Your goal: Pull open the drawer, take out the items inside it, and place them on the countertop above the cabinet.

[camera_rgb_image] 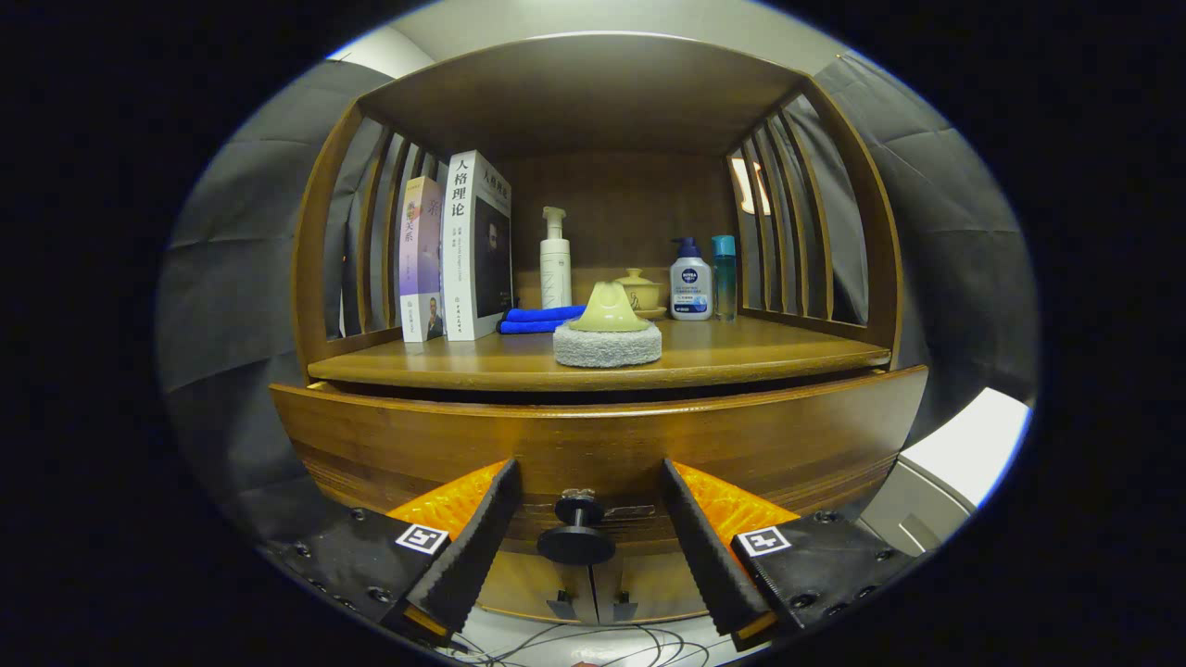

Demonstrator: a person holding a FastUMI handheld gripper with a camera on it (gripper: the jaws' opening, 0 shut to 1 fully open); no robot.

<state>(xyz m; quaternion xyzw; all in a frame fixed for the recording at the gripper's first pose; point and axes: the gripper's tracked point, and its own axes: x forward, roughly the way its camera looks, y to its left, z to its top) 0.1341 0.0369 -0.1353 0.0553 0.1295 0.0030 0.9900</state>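
A wooden cabinet stands ahead with a drawer front (593,445) pulled out a little below the countertop (741,361); a dark gap runs along its top. Its round black knob (576,542) sits between my fingers. My gripper (586,505) is open, one finger either side of the knob, neither touching it. What lies inside the drawer is hidden. On the countertop, near the front, rests a grey round sponge with a pale yellow handle (607,333).
Further back on the shelf stand two upright books (463,250), a white pump bottle (555,259), folded blue cloths (537,320), a small lidded pot (639,292), a lotion bottle (690,283) and a teal bottle (724,273). Slatted wooden sides enclose the shelf. Cables lie on the floor below.
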